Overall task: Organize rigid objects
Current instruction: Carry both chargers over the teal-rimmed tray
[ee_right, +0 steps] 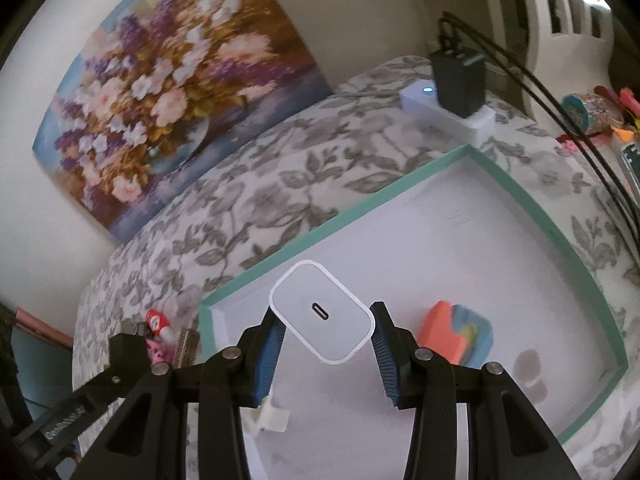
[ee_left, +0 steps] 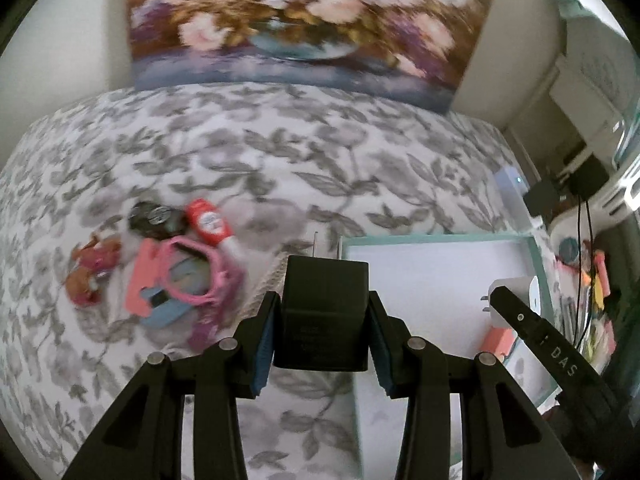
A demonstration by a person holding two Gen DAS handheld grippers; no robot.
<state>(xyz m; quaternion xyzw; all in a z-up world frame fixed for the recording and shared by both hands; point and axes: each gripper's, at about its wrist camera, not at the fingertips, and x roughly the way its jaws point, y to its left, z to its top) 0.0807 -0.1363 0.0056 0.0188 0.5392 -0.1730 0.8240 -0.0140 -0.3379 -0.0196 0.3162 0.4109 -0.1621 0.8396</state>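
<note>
A white tray edged in teal lies on a bedspread printed with grey leaves on white. Inside the tray: a white charger and a block of coral, blue and yellow. Left of the tray, a black charger, pink glasses and, blurred, perhaps a red-and-white tube.

The left matte black plastic two-finger gripper has angular linkage arms with triangular cut-outs, four round silver pivot pins, and ribbed blue rubber pads lining its fingers. The right matte black plastic two-finger gripper is built the same: silver pins and ridged blue rubber pads. White lettering, partly legible as "DAS", runs along its black arm.
</note>
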